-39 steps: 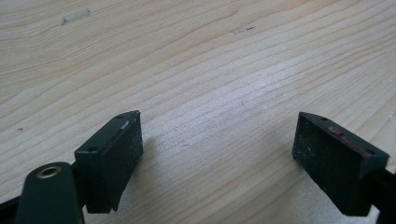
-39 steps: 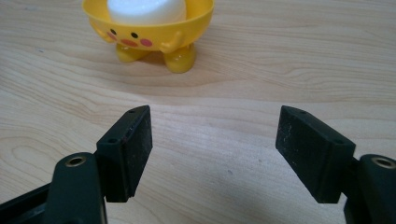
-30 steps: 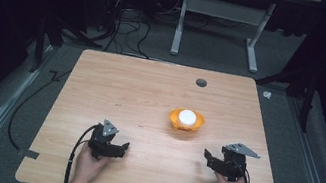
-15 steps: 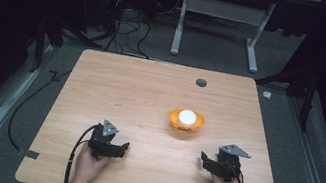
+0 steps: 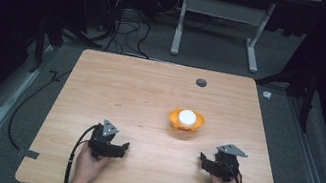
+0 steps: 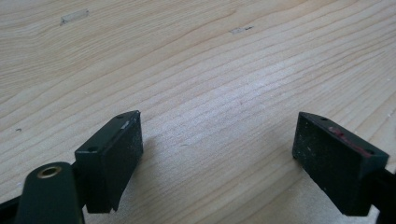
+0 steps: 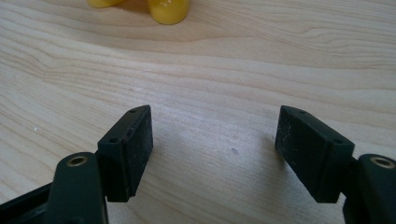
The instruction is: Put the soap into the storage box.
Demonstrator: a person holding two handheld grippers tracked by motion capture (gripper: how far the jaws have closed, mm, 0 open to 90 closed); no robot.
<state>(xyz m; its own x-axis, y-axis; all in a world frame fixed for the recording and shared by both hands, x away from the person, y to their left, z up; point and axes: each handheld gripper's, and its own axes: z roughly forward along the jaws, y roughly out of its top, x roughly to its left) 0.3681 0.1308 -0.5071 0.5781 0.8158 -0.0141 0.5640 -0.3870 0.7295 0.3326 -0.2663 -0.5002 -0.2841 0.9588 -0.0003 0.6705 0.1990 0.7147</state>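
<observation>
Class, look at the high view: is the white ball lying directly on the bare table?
No, the white ball sits inside the orange bowl, not on the table.

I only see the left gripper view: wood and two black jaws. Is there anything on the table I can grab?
Observer: Yes. A small round orange plastic bowl sits on the light wooden table, right of the middle.
Operator: Is something in it?
Observer: A round white object lies inside; I cannot tell what it is.
Operator: Which tongs are nearer the bowl?
Observer: The right tongs. They are open and empty, near the table's front edge, and your left tongs are farther off to the bowl's left.
</observation>
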